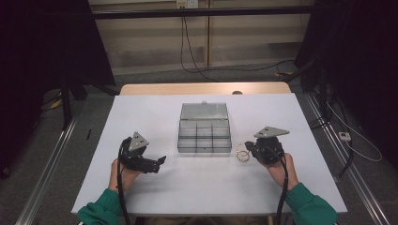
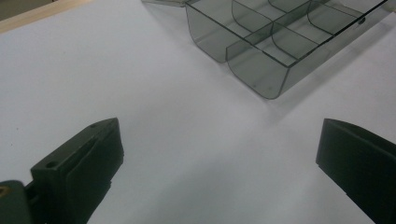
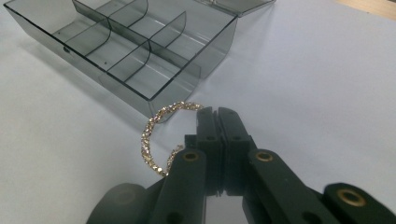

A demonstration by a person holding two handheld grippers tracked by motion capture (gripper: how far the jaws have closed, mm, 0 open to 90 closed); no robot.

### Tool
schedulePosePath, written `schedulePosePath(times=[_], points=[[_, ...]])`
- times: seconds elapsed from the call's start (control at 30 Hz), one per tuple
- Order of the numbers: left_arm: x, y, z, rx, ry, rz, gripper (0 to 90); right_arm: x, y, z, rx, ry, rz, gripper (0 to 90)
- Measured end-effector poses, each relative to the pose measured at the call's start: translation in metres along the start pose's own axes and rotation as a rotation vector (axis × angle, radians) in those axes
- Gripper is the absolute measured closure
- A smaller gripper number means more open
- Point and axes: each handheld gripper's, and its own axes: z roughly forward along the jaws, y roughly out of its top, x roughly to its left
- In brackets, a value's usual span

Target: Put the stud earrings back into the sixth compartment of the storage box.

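Observation:
A clear grey compartment box [image 1: 205, 140] stands open in the middle of the white table [image 1: 197, 187], its lid [image 1: 204, 111] laid back. A sparkling gold bracelet [image 3: 147, 135] sits just right of the box [image 3: 187, 88], also seen as a small bracelet [image 1: 242, 154] from above. My right gripper [image 3: 215, 112] has its jaws pressed together on the bracelet's right side, and the ring runs into the closed tips. My right gripper [image 1: 248, 149] points left toward the box. My left gripper [image 1: 162, 161] rests left of the box, and this left gripper [image 2: 219, 154] stands wide open over bare table, with the box [image 2: 275, 74] ahead.
The box's several compartments look empty. A wooden strip [image 1: 202, 88] runs along the table's far edge. Beyond it, cables [image 1: 197, 65] lie on the floor. Metal rails [image 1: 51, 154] flank the table on both sides.

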Motion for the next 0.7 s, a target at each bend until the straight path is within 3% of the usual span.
schedulePosePath(times=[0.7], points=[[-0.0007,0.0004,0.0,0.004,0.001,0.002,0.3,0.0012,0.0068,-0.0027,-0.038,-0.004,0.001,89.0]])
